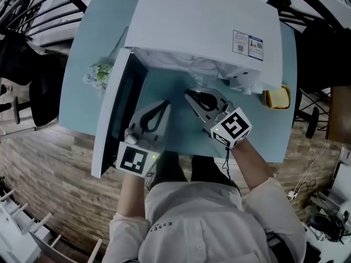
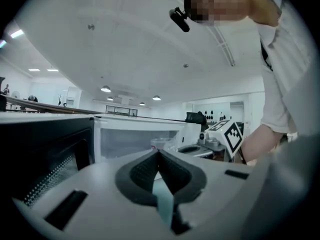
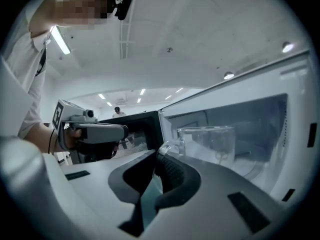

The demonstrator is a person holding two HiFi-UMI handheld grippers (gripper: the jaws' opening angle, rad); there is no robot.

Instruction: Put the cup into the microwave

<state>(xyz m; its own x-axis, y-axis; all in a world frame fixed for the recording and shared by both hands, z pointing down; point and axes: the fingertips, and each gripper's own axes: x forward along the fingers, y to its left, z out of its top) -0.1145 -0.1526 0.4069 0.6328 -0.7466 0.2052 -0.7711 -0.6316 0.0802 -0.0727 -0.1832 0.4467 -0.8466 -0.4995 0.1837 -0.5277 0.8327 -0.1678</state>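
The white microwave [image 1: 208, 21] stands at the back of the table with its door [image 1: 112, 114] swung open to the left. A clear glass cup [image 3: 210, 141] stands just inside the cavity, faintly visible in the head view [image 1: 199, 81] and in the left gripper view [image 2: 162, 143]. My right gripper [image 3: 157, 158] reaches into the opening [image 1: 188, 93], its jaws closed at the cup's handle [image 3: 169, 148]. My left gripper [image 1: 164, 104] hovers beside the door with its jaws together [image 2: 159, 153] and nothing between them.
The light blue table [image 1: 263, 136] carries a clear bag with something green [image 1: 98, 73] left of the door and a yellow object [image 1: 277, 97] at the right of the microwave. The open door [image 3: 135, 129] stands close on my left gripper's left.
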